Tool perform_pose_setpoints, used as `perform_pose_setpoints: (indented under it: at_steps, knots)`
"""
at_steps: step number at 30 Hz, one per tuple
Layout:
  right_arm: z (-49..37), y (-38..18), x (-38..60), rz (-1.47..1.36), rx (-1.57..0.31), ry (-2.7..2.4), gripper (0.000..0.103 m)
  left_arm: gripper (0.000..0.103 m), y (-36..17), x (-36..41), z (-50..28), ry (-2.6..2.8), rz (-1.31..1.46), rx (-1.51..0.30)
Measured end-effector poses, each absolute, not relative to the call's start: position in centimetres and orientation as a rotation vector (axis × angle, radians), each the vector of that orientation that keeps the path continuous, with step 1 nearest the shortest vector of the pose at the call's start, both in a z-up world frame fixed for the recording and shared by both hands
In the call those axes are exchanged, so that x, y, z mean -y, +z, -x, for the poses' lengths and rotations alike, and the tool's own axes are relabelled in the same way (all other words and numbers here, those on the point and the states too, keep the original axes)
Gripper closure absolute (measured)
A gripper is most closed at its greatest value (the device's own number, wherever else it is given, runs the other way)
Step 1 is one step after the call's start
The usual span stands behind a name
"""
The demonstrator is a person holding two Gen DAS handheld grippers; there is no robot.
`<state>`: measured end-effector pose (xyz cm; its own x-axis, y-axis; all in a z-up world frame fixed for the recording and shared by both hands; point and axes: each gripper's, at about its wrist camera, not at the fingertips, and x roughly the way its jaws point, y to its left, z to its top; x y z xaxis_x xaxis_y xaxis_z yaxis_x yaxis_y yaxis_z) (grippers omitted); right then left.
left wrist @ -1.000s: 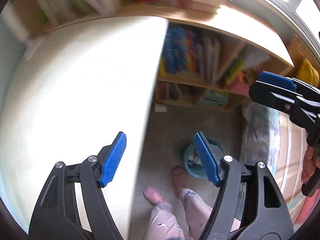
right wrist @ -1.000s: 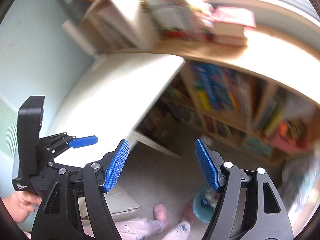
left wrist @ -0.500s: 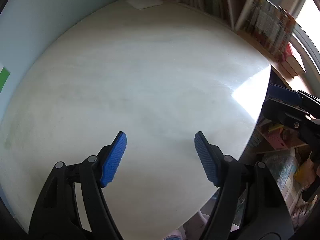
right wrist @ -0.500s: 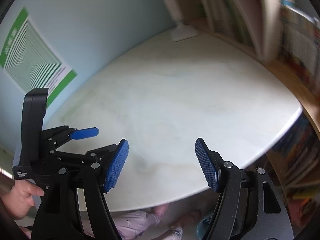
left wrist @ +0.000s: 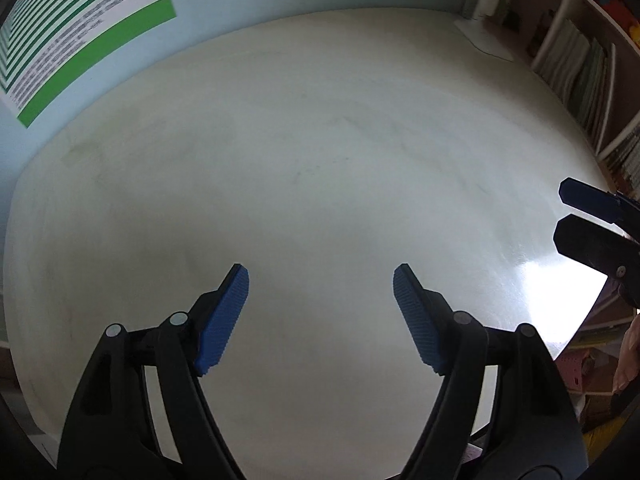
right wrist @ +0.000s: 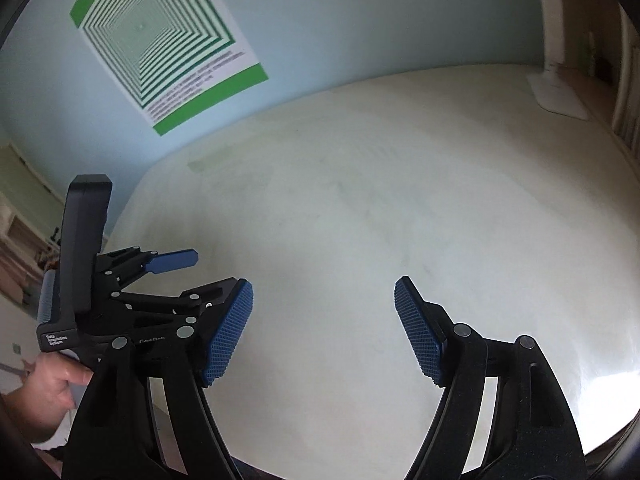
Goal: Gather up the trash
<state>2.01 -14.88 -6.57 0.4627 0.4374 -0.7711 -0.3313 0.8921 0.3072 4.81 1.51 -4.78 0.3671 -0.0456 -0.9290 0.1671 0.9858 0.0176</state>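
My left gripper (left wrist: pixel 321 280) is open and empty above a bare white tabletop (left wrist: pixel 320 152). My right gripper (right wrist: pixel 324 292) is also open and empty above the same tabletop (right wrist: pixel 380 208). The right gripper shows at the right edge of the left wrist view (left wrist: pixel 592 220). The left gripper shows at the left of the right wrist view (right wrist: pixel 200 272), held by a hand (right wrist: pixel 52 388). No trash and no bin appear in either view.
A green-striped poster (right wrist: pixel 160 40) hangs on the pale blue wall behind the table. A white lamp base (right wrist: pixel 558 92) stands at the table's far right corner. Bookshelves (left wrist: pixel 580 68) line the right side.
Both grippers have swung up from looking at the floor, bin and bookshelves to looking across the tabletop toward the wall. Both stayed open and empty.
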Motion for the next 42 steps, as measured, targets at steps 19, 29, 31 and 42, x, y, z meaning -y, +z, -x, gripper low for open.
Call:
perform_pose_setpoints:
  at_steps: [19, 29, 31, 42]
  knots:
    - [-4.4, -7.1, 5.7, -0.02, -1.014, 0.635, 0.027, 0.007, -4.0, -12.1, -5.2, 0.078, 0.048, -1.144]
    - [-5.6, -6.7, 3.7, 0.001, -1.021, 0.662, 0.026, 0.007, -2.8, -14.0, -4.5, 0.125, 0.031, -1.074]
    - [-5.8, -6.6, 3.5, 0.001, -1.021, 0.665, 0.025, 0.007, -2.2, -14.2, -4.4, 0.15, 0.01, -1.038]
    - [-7.1, -5.8, 2.6, -0.004, -1.05, 0.656, 0.026, 0.007, -0.8, -16.6, -5.1, 0.193, 0.062, -0.981]
